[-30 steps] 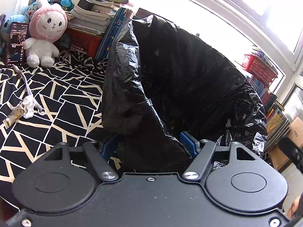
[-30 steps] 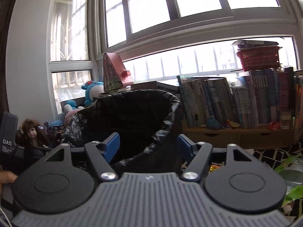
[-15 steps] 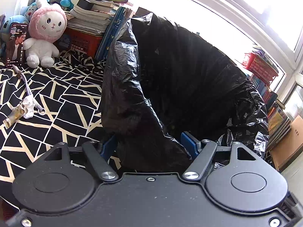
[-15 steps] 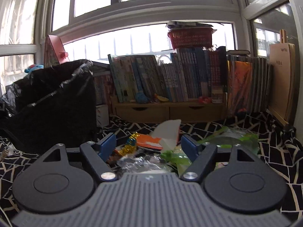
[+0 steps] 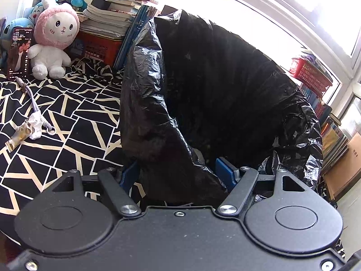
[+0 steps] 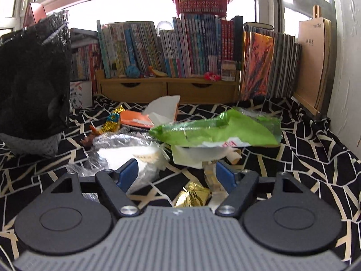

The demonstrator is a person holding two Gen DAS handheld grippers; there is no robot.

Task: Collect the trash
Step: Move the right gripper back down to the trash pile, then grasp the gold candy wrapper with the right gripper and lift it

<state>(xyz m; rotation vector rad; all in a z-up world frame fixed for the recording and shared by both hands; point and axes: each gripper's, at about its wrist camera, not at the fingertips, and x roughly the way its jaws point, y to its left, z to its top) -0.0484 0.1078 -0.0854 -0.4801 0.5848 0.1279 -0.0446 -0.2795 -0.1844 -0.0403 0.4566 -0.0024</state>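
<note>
A big black trash bag (image 5: 214, 79) stands open on the patterned cloth. My left gripper (image 5: 177, 171) has a fold of the bag's near rim between its blue pads, and its jaws are closing on it. In the right wrist view the bag (image 6: 33, 79) stands at the left. My right gripper (image 6: 176, 169) is open, low over a pile of trash. A gold foil wrapper (image 6: 194, 195) lies between its fingers, untouched. A clear plastic bag (image 6: 126, 151) lies by the left finger. Beyond are a green wrapper (image 6: 216, 131), a white carton (image 6: 162, 110) and an orange pack (image 6: 133, 118).
A pink plush rabbit (image 5: 54, 43), a lit phone (image 5: 20, 52) and a cable with crumpled scraps (image 5: 33, 124) lie left of the bag. Books on a wooden shelf (image 6: 180, 45), a red basket (image 6: 200, 4) and a wooden board (image 6: 313, 63) line the back.
My right gripper has swung away from the bag's mouth and come down over the trash pile. The left gripper and the bag have stayed put.
</note>
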